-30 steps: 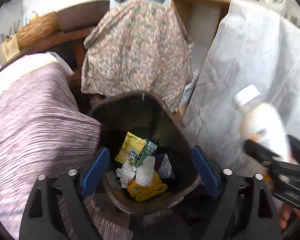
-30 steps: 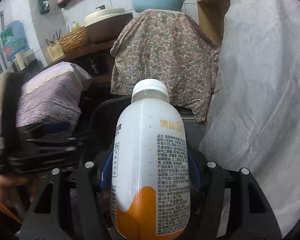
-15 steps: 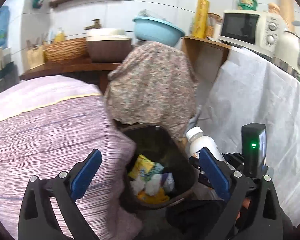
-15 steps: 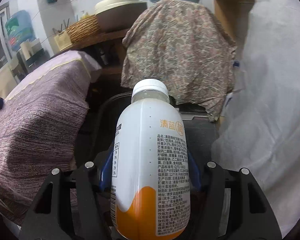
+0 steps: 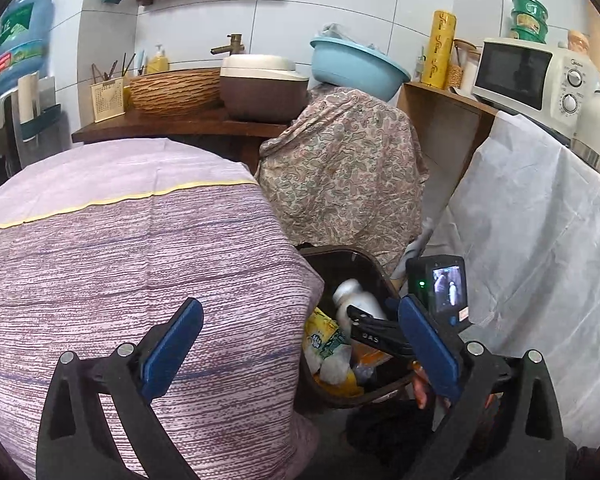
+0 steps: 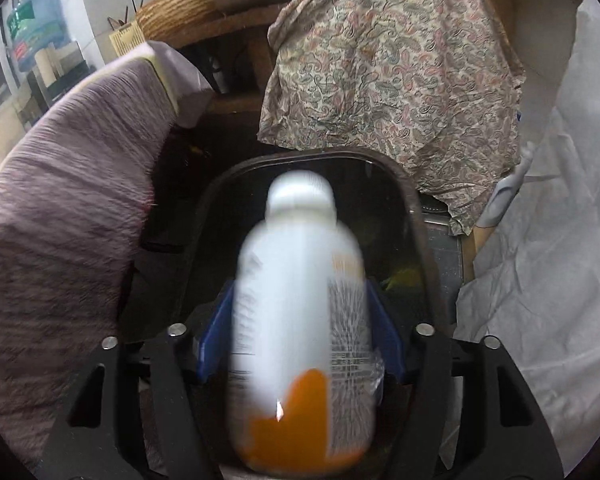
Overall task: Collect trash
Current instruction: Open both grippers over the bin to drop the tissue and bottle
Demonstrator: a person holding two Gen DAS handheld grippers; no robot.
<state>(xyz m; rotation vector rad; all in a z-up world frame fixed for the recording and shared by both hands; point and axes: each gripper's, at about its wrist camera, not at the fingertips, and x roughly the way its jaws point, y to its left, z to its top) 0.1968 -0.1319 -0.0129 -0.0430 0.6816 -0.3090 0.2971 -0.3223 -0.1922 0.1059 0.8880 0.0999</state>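
Bottle sits blurred between right claw pads over bin.

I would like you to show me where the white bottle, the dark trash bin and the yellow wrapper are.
white bottle [image 6: 300,312]: right wrist view, on the blurred label of its body.
dark trash bin [image 6: 414,216]: right wrist view, on its right rim.
yellow wrapper [image 5: 318,334]: left wrist view, on its printed face, inside the bin.

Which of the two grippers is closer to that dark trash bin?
Right. The right gripper is over the trash bin, with the bottle between its fingers; the left gripper hovers back, empty.
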